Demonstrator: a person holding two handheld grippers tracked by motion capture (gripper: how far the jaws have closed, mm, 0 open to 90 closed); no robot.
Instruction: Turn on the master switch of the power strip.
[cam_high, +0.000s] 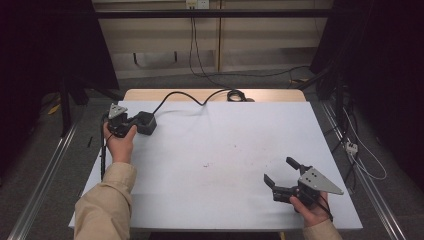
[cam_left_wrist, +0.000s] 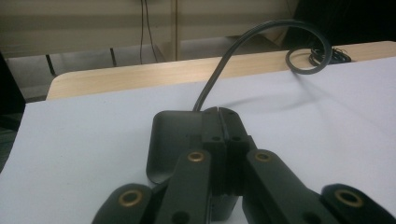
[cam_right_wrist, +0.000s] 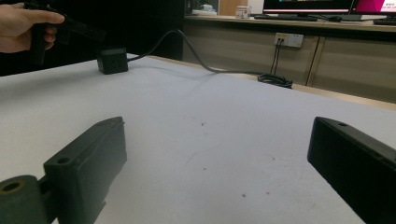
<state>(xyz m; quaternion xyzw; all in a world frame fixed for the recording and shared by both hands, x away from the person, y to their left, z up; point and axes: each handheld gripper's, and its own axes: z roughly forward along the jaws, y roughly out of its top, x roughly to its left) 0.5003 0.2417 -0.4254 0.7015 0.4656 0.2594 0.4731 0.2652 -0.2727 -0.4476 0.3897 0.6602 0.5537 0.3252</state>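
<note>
At the tabletop's (cam_high: 220, 165) far-left corner my left tool (cam_left_wrist: 223, 122), jaws clenched together, sits against the black adapter block (cam_high: 145, 122), while my right tool (cam_high: 284, 176) rests splayed open, well apart.

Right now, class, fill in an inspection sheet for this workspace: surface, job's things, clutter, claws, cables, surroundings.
Surface: white sheet over a wooden table; faint specks near the middle.
Job's things: black box at the far left, cable attached.
Clutter: nothing seen.
Claws: left claw shut, jaws together over the box's near edge; whether it pinches the box is unclear. Right claw open, holding nothing, near right.
Cables: black cable runs from the box to a coil at the far edge.
Surroundings: wall socket, monitors on a far counter.
</note>
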